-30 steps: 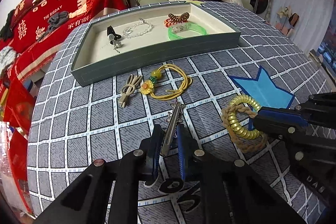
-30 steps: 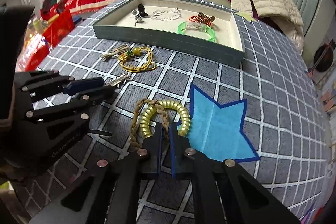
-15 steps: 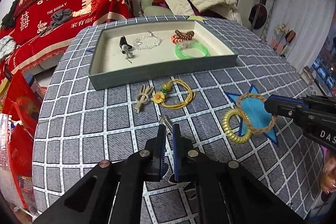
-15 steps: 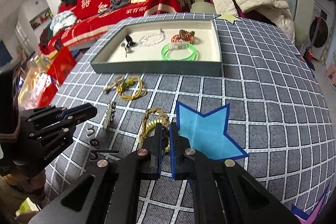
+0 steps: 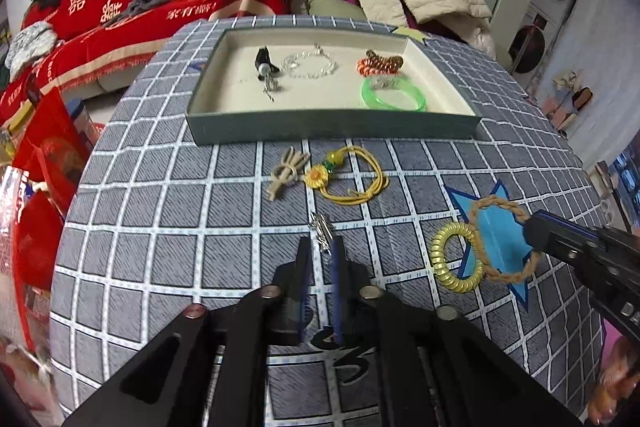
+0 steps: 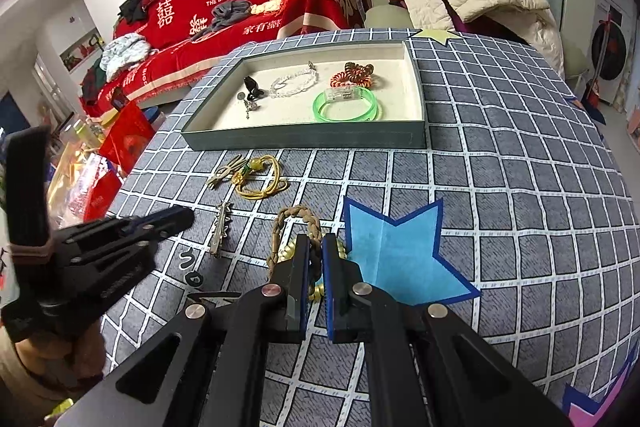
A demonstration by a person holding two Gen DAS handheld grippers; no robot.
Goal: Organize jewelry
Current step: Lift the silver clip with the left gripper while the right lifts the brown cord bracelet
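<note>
Jewelry is spread across a round table under a grey checked cloth (image 5: 160, 227), part loose and part already in a tray. Nearest, the left gripper (image 5: 320, 247) has just been opening its jaws; a slim silver metal hair clip (image 5: 321, 229) shows between the tips in its own view, but from the right wrist it seems to lie on the cloth, unpressed. It looks stiff, light and slippery, best pinched across its flat middle. The right gripper (image 6: 317, 241) is clamped on a braided tan cord ring (image 5: 498, 205), which threads through a gold spiral coil tie (image 5: 444, 267) over a blue paper star (image 6: 392, 259). The cord is soft and will droop, and I judge the springy coil may ride along with it. Further on lie a beige knotted cord piece (image 5: 286, 173) and, touching it, a thin yellow cord bracelet with a flower bead (image 5: 352, 183), limp and easily snagged. Beyond stands the grey-green tray with a cream lining (image 5: 332, 129), holding a small black piece with a chain (image 5: 264, 61), a clear bead bracelet (image 5: 308, 65), an orange-brown coil tie (image 5: 378, 63) and a rigid translucent green bangle (image 5: 394, 95).
</note>
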